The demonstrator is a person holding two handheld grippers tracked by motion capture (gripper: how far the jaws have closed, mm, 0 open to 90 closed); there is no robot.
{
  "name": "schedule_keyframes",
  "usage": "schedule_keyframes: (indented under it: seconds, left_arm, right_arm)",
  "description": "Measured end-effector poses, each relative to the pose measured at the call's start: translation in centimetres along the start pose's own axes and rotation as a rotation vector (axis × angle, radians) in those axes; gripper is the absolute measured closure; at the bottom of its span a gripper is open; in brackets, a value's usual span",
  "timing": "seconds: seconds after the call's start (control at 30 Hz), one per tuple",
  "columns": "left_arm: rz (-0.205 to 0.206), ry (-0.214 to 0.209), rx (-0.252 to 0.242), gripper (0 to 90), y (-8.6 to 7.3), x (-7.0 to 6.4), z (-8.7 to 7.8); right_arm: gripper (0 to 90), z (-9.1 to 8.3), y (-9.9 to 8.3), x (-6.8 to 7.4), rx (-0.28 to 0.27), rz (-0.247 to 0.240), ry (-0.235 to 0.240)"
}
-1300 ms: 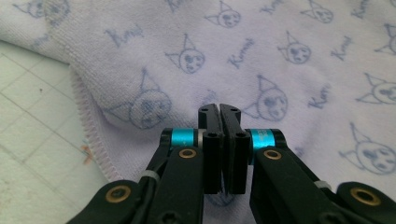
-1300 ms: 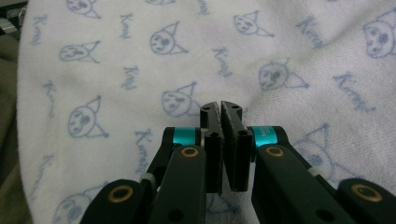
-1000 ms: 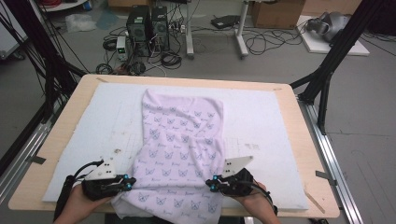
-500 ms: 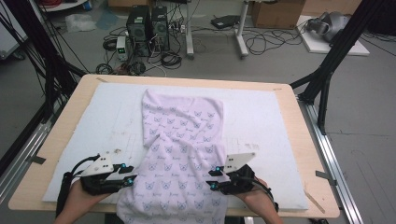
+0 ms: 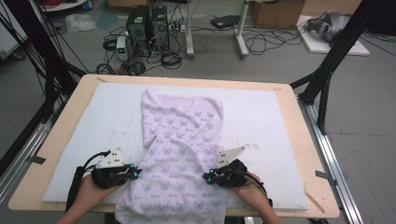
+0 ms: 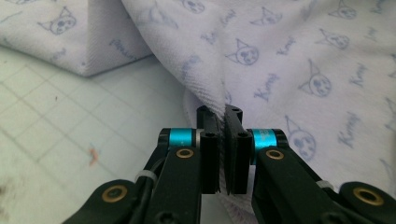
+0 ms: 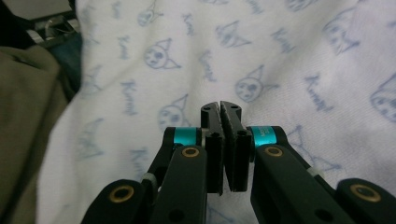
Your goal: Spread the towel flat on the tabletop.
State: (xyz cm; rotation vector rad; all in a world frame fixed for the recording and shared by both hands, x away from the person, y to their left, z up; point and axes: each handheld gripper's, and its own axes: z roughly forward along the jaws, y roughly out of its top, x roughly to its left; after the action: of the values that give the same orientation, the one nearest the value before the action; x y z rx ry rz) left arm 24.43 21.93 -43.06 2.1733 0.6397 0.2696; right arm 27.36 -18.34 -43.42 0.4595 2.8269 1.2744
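From the high view we see a pale lilac printed cloth [image 5: 180, 158] lying down the middle of the white foam mat [image 5: 275, 121] that covers the wooden bench [image 5: 299, 116]. Its far end lies flat short of the mat's far edge, and its near end hangs over the bench's near edge. Our left gripper [image 5: 134, 173] sits at the cloth's left side, near the near-left corner of the mat, and our right gripper [image 5: 209, 177] sits at the cloth's right side, near the near edge. Each rests in a hand.

In the left gripper view we look along the left gripper [image 6: 223, 116]: its jaws are pressed together with a ridge of the cloth [image 6: 289, 60] pinched between their tips. The gridded mat [image 6: 70, 121] shows to the left, under a folded edge of the fabric.

In the right gripper view the right gripper [image 7: 220, 109] has its jaws closed tight against each other, with the cloth [image 7: 261, 56] spread just behind them. We cannot tell whether any fabric is caught between them.
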Motion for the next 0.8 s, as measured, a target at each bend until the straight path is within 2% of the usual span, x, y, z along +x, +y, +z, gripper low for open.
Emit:
schedule_keyframes:
  seconds: [0.17,0.23,0.27,0.33,0.4,0.47,0.5,0.57,0.6,0.63,0.67,0.7,0.8]
  left_arm:
    - [0.02,-0.015,-0.026,83.5,-1.0,-2.2,-2.4]
    - [0.002,-0.022,-0.038,69.4,-1.1,-2.2,-3.1]
    - [0.001,-0.018,-0.045,67.7,-1.1,-2.0,-3.3]
    - [-0.011,-0.001,-0.049,66.3,-1.1,-1.4,-3.3]
    - [-0.044,-0.003,-0.065,65.9,-0.8,-0.3,-2.8]
    - [-0.065,-0.01,-0.055,61.9,-0.4,0.5,-1.9]
    - [-0.075,-0.017,-0.042,58.4,-0.3,0.8,-1.2]
    - [-0.079,-0.014,-0.015,53.7,-0.1,1.1,0.0]
    - [-0.09,-0.02,-0.004,54.8,0.0,1.3,0.6]
    - [-0.084,-0.036,0.012,61.7,0.0,1.4,1.1]
    - [-0.075,-0.05,0.016,75.1,0.0,1.5,1.4]
    - [-0.073,-0.059,0.021,80.3,0.1,1.4,1.6]
    - [-0.059,-0.042,0.009,84.3,0.2,1.2,1.0]
  right_arm:
    - [89.4,-1.3,-0.5,2.4,-0.021,-0.05,0.009]
    - [85.6,-1.9,-0.6,3.0,-0.039,-0.055,0.009]
    - [84.2,-2.2,-0.6,3.0,-0.045,-0.059,-0.006]
    - [78.8,-2.5,-0.4,2.4,-0.048,-0.054,-0.04]
    - [70.2,-2.2,0.0,1.4,-0.053,-0.035,-0.051]
    - [63.5,-1.5,0.2,0.2,-0.041,-0.012,-0.048]
    - [60.4,-1.0,0.2,-0.2,-0.027,-0.003,-0.052]
    - [60.6,-0.2,0.0,-0.6,0.024,0.0,-0.057]
    - [64.2,0.2,-0.2,-0.6,0.045,-0.006,-0.059]
    - [69.0,0.4,-0.3,-0.6,0.066,-0.015,-0.068]
    - [79.0,0.4,-0.5,-0.4,0.053,-0.019,-0.078]
    - [86.8,0.3,-0.5,-0.4,0.059,-0.014,-0.067]
    - [88.6,0.2,-0.5,0.0,0.065,-0.03,-0.061]
